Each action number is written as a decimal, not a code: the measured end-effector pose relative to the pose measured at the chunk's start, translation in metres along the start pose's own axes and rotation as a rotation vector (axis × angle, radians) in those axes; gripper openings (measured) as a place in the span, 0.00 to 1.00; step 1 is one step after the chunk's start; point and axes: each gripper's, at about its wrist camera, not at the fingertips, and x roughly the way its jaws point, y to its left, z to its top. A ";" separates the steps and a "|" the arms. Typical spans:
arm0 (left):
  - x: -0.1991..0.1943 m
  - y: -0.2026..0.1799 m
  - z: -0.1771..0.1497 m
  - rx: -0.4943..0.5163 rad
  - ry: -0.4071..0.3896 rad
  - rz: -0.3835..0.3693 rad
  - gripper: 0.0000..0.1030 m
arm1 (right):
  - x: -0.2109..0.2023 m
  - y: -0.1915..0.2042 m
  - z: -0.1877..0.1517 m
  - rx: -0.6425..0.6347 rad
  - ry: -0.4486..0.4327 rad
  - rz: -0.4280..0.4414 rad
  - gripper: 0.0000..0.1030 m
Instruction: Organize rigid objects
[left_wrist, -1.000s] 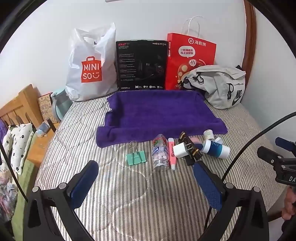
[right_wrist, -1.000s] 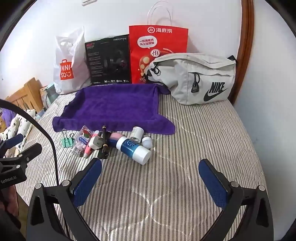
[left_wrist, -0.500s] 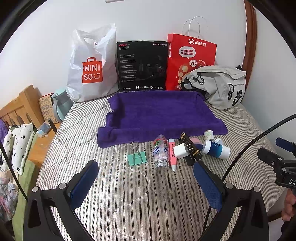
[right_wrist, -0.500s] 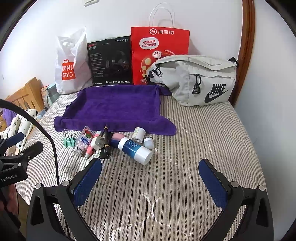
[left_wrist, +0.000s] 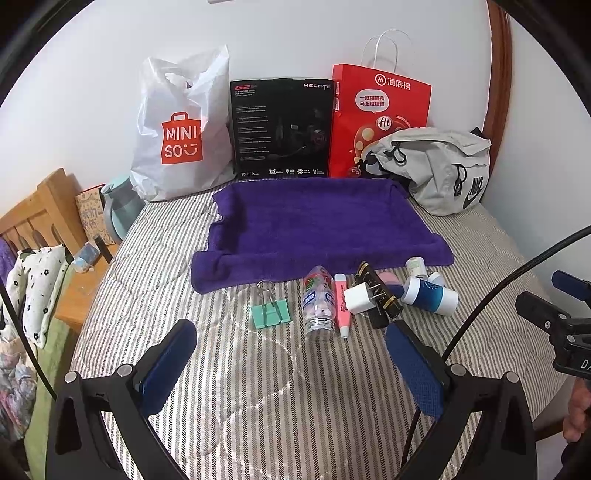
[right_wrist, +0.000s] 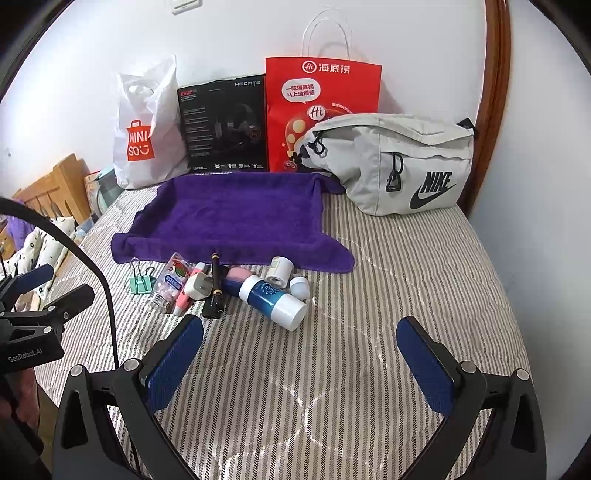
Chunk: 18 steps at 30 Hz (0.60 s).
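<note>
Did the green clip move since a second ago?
No. The green clip lies just below the purple towel's front-left corner, beside the clear bottle, as before.

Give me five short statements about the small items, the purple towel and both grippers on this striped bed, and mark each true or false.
1. The purple towel has nothing lying on it. True.
2. The green binder clip sits at the left end of the row of small items. True.
3. The left gripper is clamped on the clear plastic bottle of pink pieces. False: its jaws are open and hold nothing; the bottle lies on the striped bedcover.
4. The blue and white cylindrical bottle stands upright. False: it lies on its side.
5. The right gripper is open and empty. True.
</note>
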 end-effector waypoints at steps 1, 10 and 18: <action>0.000 0.000 0.000 0.000 0.000 -0.001 1.00 | 0.000 0.000 0.000 -0.001 0.001 0.000 1.00; -0.001 -0.001 0.000 0.001 -0.005 -0.002 1.00 | -0.002 0.000 0.000 -0.001 0.000 -0.002 1.00; -0.003 -0.001 -0.002 0.003 -0.003 -0.001 1.00 | -0.002 0.000 -0.001 0.000 0.004 -0.002 1.00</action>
